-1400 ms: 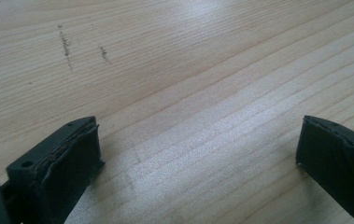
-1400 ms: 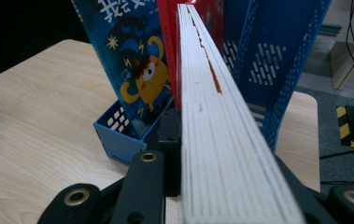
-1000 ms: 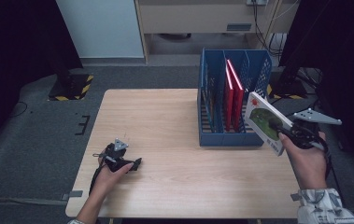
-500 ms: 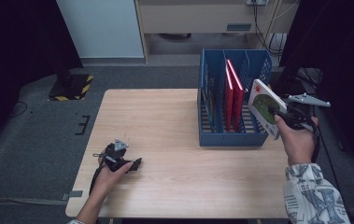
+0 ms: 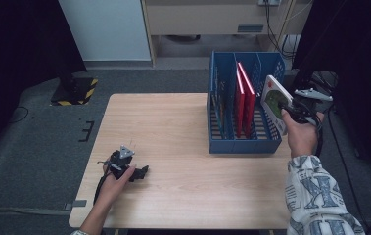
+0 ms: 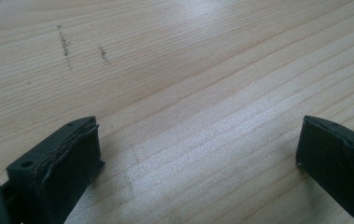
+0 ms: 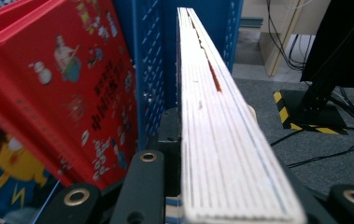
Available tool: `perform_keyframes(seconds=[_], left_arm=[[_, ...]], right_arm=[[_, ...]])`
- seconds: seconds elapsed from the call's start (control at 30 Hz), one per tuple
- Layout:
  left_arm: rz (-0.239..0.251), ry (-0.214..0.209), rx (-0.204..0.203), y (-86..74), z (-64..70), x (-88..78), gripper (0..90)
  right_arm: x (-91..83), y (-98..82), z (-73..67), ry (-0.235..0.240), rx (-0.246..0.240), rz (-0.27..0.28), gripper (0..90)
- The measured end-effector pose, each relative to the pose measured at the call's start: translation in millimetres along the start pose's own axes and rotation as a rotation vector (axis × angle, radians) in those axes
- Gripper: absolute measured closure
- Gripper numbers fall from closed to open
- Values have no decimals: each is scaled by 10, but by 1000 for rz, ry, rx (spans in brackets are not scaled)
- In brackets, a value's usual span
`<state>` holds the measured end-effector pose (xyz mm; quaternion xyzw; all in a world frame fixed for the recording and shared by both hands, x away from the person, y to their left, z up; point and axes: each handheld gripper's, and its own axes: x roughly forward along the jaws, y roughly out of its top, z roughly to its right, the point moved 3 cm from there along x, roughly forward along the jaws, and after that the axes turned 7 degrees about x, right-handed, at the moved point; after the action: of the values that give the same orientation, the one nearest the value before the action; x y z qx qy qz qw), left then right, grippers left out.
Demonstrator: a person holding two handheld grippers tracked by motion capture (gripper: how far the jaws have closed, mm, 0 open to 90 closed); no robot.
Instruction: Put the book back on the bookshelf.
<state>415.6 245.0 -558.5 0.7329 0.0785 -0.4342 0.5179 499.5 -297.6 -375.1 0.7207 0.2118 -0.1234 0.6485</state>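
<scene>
A blue slotted crate (image 5: 244,145) stands on the right half of the wooden table (image 5: 168,122), with red books (image 5: 245,98) upright in it. My right gripper (image 5: 289,109) hangs just outside the crate's right wall, shut on a white book with a green cover (image 5: 274,98) that is held tilted. In the right gripper view the book (image 7: 221,116) runs edge-on between the jaws, beside the crate wall (image 7: 153,70) and a red picture book (image 7: 58,84). My left gripper (image 5: 141,172) rests on the table near the front left. Its jaws stand wide apart over bare wood (image 6: 188,93).
Floor lies past the table's right edge, with cables and a black stand on a yellow-and-black striped base (image 7: 305,112). Another striped base (image 5: 75,90) sits on the floor at the back left. A pale cabinet (image 5: 212,14) stands behind the table.
My right hand has carried the book away from the table's front edge and slightly left, along the crate's right wall. The left hand has stayed put.
</scene>
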Motion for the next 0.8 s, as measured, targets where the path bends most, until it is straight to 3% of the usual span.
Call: perform_keyframes(seconds=[0.2,0.8], left_arm=[[0,0,0,0,0,0,0],[0,0,0,0,1,0,0]], right_arm=[[92,-6,14,-22,6,8,754],[323,-67,-67,-26,7,-5,755]])
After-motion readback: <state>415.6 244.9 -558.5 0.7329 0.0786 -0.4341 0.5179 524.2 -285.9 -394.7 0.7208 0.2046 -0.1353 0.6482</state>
